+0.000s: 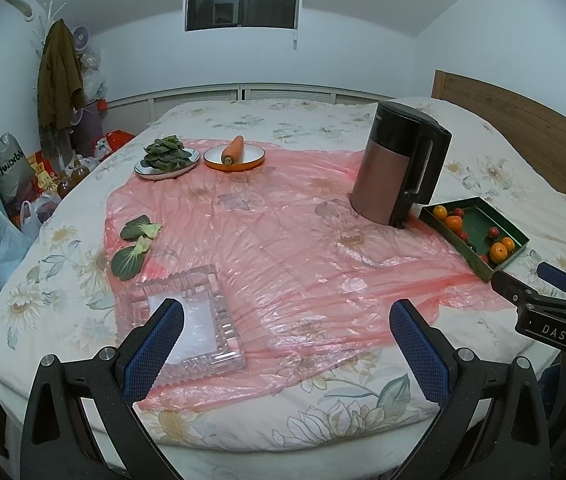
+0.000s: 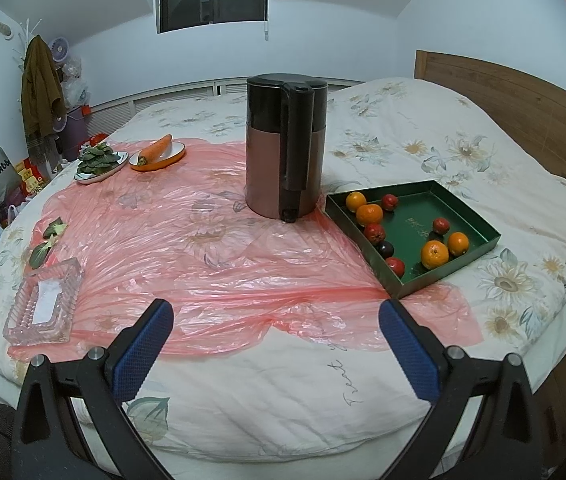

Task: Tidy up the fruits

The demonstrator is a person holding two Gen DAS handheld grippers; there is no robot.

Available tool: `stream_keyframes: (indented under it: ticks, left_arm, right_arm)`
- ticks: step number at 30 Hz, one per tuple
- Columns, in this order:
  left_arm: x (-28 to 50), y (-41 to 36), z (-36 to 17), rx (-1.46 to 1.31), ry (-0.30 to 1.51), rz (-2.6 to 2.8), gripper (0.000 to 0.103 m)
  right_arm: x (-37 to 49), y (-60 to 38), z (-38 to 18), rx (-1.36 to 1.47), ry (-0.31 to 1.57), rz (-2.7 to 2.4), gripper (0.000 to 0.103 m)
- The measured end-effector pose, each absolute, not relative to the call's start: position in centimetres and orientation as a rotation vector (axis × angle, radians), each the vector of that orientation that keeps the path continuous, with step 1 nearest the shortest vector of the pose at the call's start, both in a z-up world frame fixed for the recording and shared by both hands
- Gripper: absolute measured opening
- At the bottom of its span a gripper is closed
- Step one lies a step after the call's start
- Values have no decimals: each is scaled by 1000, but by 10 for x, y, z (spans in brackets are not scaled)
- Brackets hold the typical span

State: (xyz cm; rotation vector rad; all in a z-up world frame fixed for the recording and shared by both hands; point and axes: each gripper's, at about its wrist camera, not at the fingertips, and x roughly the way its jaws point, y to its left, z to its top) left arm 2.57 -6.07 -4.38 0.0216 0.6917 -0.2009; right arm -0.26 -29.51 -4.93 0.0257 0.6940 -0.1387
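1. Left gripper [image 1: 287, 318]: blue-padded fingers spread wide apart, holding nothing; it hovers above the near edge of the floral-print bed quilt [image 1: 363, 396]; its left finger overlaps the clear ribbed glass rectangular dish [image 1: 191, 316] in view.
2. Right gripper [image 2: 276, 320]: blue-padded fingers likewise spread wide, nothing between them; it hovers above the near quilt edge.
3. Dark green shallow rectangular cardboard tray [image 2: 479, 220]: rests on the quilt at the right, partly on the translucent pink plastic sheet [image 2: 211, 256]; it contains four oranges, e.g. one [image 2: 435, 254], and several small red fruits, e.g. one [image 2: 375, 232], plus one dark fruit.
4. Brown-and-black electric kettle [image 2: 283, 152]: stands upright on the sheet, just beside the tray's far-left corner.
5. Far left of the sheet: white plate of green leafy vegetables [image 2: 99, 162]; beside it, orange-rimmed bowl [image 2: 171, 158] holding a carrot [image 2: 157, 147].
6. Two loose green leaves [image 1: 135, 244] lie near the glass dish.
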Motion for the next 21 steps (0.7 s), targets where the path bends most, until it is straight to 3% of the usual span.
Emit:
stream_keyframes:
  ticks: [21]
  left_arm:
    - [26, -61, -47, 17, 696, -201, 101]
  right_arm:
    - [-1, -299, -52, 25, 701, -140, 103]
